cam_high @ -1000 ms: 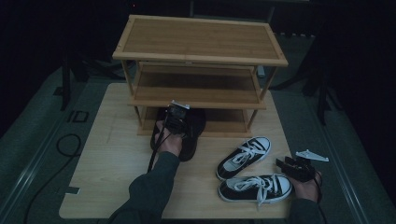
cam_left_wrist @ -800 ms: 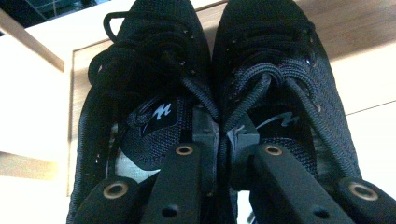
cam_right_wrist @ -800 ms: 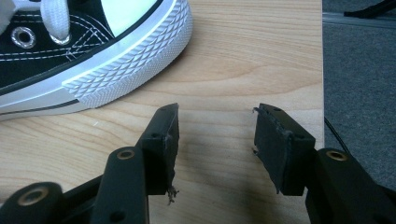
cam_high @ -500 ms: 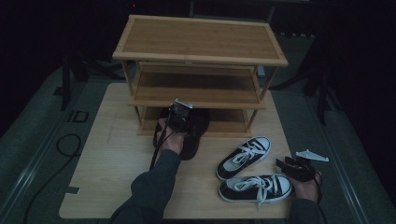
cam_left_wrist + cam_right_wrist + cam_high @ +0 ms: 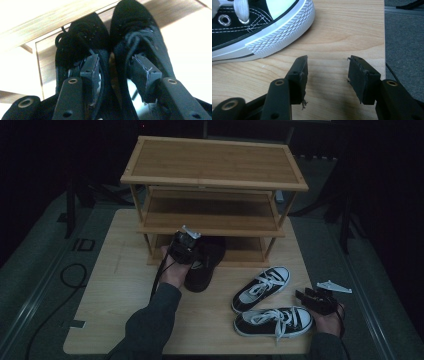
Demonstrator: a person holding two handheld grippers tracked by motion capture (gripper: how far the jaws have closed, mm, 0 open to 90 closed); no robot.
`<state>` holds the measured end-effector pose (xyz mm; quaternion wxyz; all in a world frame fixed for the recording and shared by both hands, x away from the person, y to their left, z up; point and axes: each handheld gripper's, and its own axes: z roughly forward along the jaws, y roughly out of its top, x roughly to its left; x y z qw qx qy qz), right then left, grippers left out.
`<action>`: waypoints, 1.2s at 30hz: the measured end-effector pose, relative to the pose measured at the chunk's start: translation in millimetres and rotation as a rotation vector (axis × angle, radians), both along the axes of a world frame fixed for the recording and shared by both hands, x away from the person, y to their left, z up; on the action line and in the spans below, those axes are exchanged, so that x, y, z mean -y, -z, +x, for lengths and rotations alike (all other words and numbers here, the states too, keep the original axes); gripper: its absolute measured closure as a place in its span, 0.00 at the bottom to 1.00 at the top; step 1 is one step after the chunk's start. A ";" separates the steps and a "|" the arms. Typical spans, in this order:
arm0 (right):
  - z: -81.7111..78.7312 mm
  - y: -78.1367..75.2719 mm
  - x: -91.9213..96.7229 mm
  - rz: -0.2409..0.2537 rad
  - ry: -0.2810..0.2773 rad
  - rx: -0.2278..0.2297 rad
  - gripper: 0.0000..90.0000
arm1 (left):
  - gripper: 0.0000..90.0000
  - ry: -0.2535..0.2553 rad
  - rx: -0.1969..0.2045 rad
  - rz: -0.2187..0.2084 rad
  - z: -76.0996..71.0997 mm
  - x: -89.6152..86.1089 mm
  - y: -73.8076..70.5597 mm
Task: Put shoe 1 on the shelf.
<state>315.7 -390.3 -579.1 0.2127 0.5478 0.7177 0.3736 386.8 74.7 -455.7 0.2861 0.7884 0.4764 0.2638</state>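
Left gripper [image 5: 192,251] sits centre-left of the high view, right in front of the rack's bottom shelf [image 5: 250,255]; its jaws have just been opening & now stand apart, one pad down inside each shoe of the black pair [image 5: 120,50], w/ the two inner walls of the shoes between them; can't tell if the pads touch the fabric, but it looks let go, not clamped; black pair lies side by side, toes tucked under the shelf edge, heels out on the wooden board [image 5: 125,285]; bamboo shoe rack [image 5: 215,165] fills the upper middle of the frame, three tiers; right gripper [image 5: 312,300] rests lower right, jaws spread wide w/ nothing between them, bare wood under them in the right gripper view; black-and-white sneakers [image 5: 267,302] lie lower right of centre, near one's toe just beside that gripper, other angled up toward the rack
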 end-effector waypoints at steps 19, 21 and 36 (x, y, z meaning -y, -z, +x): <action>-0.1 0.1 0.1 0.000 0.002 0.002 0.55 | 0.85 0.179 -0.020 -0.148 -47.0 -39.5 -7.8; -0.2 0.0 0.0 0.001 0.003 0.001 0.55 | 0.89 0.183 -0.025 -0.149 -49.5 -41.6 -5.6; -0.3 0.2 0.2 0.003 0.003 0.001 0.55 | 1.00 0.188 -0.103 -0.139 -53.4 -47.6 25.4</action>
